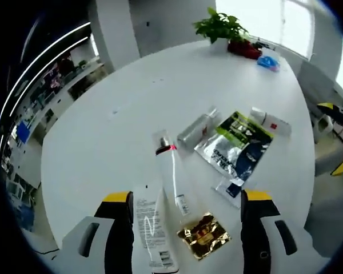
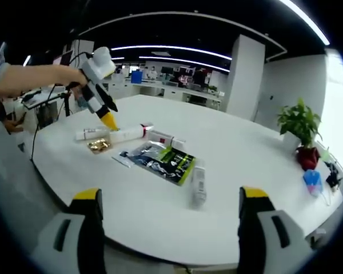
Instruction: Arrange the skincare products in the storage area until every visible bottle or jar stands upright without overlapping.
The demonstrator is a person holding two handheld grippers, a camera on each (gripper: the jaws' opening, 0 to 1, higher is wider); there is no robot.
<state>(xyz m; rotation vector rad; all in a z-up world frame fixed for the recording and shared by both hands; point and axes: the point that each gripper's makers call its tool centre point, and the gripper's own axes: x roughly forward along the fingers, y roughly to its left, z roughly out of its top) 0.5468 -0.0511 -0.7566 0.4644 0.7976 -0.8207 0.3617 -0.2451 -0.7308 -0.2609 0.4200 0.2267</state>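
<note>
Left gripper (image 1: 186,214) hangs above the round white table (image 1: 120,114) with yellow-tipped jaws spread wide, over a flat-lying white tube (image 1: 150,225), a slim white bottle (image 1: 171,171) and a crinkled gold sachet (image 1: 204,235). In the right gripper view a bare forearm (image 2: 31,78) angles it downward. Right gripper (image 2: 168,220), jaws parted, holds nothing, near a lying silver tube (image 2: 198,184) and a green-black foil pouch (image 2: 163,161).

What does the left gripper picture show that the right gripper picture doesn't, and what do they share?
Left gripper view alone: close, readable detail of a printed white tube lying between its open jaws, and shelving along a wall.

Right gripper view alone: the left gripper held in a person's hand over the products, and a wide office behind.

Both: the white table, the gold packet, the green pouch, the other tubes lying flat, and the potted plant.
</note>
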